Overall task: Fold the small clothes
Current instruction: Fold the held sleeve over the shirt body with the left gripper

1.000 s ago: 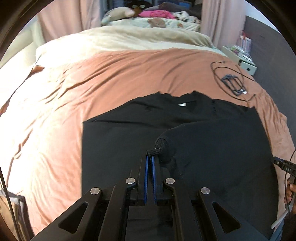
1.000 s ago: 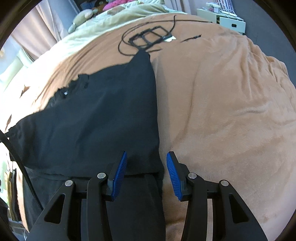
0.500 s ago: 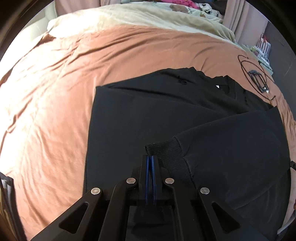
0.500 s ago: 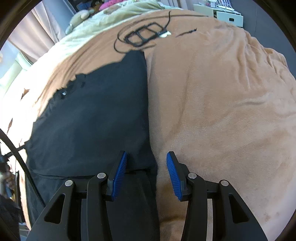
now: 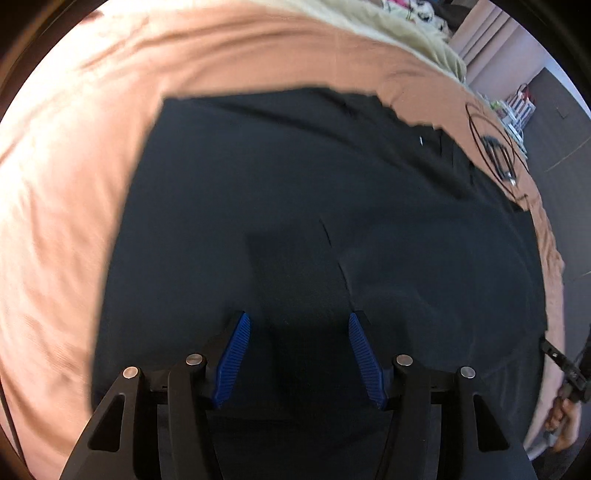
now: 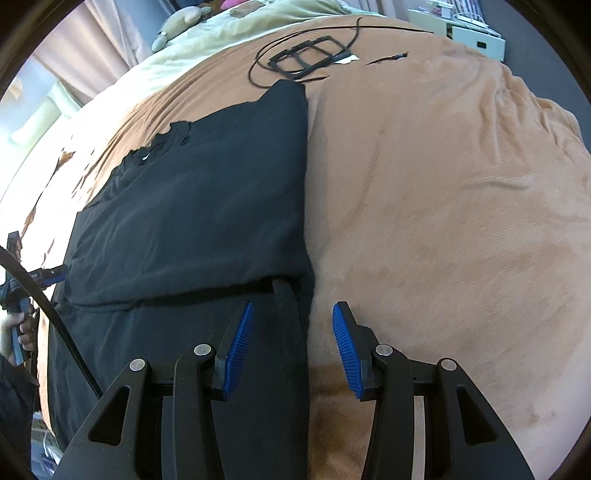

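Observation:
A black long-sleeved top (image 5: 295, 192) lies flat on the brown blanket (image 5: 66, 206), collar at the far side. One sleeve (image 5: 424, 280) is folded across its body. My left gripper (image 5: 297, 317) hovers just over the top with its jaws opening; dark cloth lies below and between the blue pads (image 5: 236, 354), which do not press on it. In the right wrist view the top (image 6: 203, 203) fills the left half. My right gripper (image 6: 293, 304) stands open astride its right edge, a black strip of cloth (image 6: 288, 332) between the fingers, untouched.
A black cable loop with a flat black frame (image 6: 306, 59) lies on the blanket (image 6: 443, 184) beyond the top's far corner. Pale bedding and a soft toy (image 6: 177, 26) sit at the head of the bed. A white shelf unit (image 6: 476, 35) stands at the far right.
My left gripper came down with the sleeve cuff pinched in it, laid the sleeve across the top's body and spread its jaws. The right gripper stayed where it was.

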The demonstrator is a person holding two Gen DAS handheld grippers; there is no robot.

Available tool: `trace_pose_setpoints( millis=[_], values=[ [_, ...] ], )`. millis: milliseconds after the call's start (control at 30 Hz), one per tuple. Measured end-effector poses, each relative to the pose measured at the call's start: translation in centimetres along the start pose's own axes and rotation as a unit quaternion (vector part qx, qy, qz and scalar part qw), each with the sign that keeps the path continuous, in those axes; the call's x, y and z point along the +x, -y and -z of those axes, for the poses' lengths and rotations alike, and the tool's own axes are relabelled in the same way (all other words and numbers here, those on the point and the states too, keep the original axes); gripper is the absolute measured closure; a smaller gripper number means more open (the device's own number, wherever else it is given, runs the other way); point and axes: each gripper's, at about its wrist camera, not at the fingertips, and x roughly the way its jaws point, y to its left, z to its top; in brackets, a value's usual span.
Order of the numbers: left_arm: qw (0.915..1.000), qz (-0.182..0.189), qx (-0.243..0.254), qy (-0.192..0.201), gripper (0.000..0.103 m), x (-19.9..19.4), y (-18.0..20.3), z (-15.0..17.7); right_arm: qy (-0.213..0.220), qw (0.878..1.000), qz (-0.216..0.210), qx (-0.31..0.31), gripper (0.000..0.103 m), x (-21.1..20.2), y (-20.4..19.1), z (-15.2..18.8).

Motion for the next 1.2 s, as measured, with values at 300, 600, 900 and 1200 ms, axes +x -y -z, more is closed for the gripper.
trace_pose_setpoints(
  millis=[300,600,900,1200],
  values=[
    [0.9978,-0.046,0.046,0.010,0.095,-0.9,2.5,0.4,0.008,0.999,0.042,-0.010,0.061,1.4,-0.6,-1.2],
    [0.9965,-0.067,0.032,0.038,0.095,-4.1,-0.1,-0.1,0.025,0.997,0.067,-0.003,0.061,2.0,-0.6,-0.5],
    [0.9967,-0.069,0.034,0.025,0.095,-1.0,-0.8,0.5,-0.005,0.998,0.055,-0.011,0.061,0.6,-1.5,-0.9],
    [0.9963,-0.068,0.041,0.034,0.095,-1.5,-0.7,0.4,0.028,0.999,0.023,-0.020,0.061,-2.6,-3.1,-2.6]
  ],
)
